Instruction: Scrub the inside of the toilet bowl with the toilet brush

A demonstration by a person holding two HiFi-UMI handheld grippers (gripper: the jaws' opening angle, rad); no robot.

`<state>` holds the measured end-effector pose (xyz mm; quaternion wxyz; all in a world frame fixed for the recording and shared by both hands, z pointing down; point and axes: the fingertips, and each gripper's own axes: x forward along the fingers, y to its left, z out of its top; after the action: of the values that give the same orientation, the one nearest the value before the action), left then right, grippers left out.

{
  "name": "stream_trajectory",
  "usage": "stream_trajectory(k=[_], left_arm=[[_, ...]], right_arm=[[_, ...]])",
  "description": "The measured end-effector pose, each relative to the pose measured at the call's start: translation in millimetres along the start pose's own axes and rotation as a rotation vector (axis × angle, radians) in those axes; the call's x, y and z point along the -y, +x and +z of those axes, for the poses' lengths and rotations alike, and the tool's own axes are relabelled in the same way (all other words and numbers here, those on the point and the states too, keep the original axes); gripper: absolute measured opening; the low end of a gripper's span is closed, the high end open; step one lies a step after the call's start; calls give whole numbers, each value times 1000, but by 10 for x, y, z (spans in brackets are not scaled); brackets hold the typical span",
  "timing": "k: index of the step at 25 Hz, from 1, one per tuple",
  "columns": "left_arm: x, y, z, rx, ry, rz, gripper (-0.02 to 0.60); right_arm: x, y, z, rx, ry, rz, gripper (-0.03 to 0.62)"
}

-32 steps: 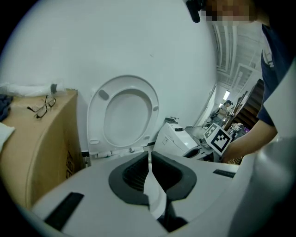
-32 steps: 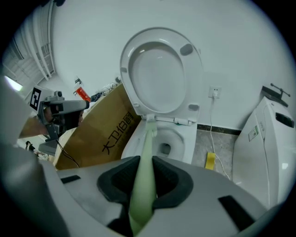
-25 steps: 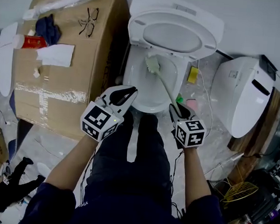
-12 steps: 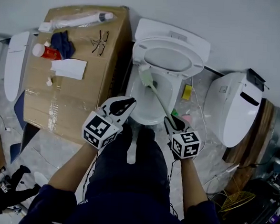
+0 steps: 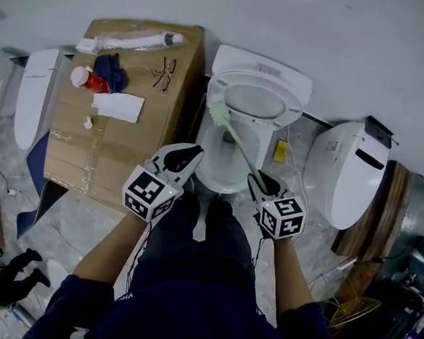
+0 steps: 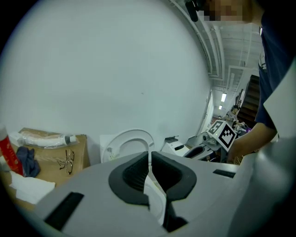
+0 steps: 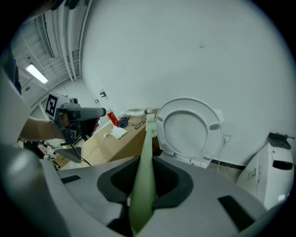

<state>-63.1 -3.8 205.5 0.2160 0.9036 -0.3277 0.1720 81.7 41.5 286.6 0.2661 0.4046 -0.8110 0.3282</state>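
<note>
One brush (image 5: pixel 237 144) in right tool (image 5: pixel 257 180), perhaps touching bowl (image 5: pixel 222 182)

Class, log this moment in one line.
right tongs: shut on toilet brush | brush head: at toilet bowl rim | left tongs: shut, empty

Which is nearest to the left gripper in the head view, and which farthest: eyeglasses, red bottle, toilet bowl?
1. toilet bowl, just right of the left gripper.
2. eyeglasses, on the cardboard box, right side.
3. red bottle, same box, left side.
</note>
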Motion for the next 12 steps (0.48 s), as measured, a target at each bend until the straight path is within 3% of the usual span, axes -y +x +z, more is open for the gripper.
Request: stream_trajectory(k=[12], left_arm=[[112, -374, 587, 97, 52, 23, 44]], right_arm=[[-287, -474, 816, 179, 4, 43, 87]])
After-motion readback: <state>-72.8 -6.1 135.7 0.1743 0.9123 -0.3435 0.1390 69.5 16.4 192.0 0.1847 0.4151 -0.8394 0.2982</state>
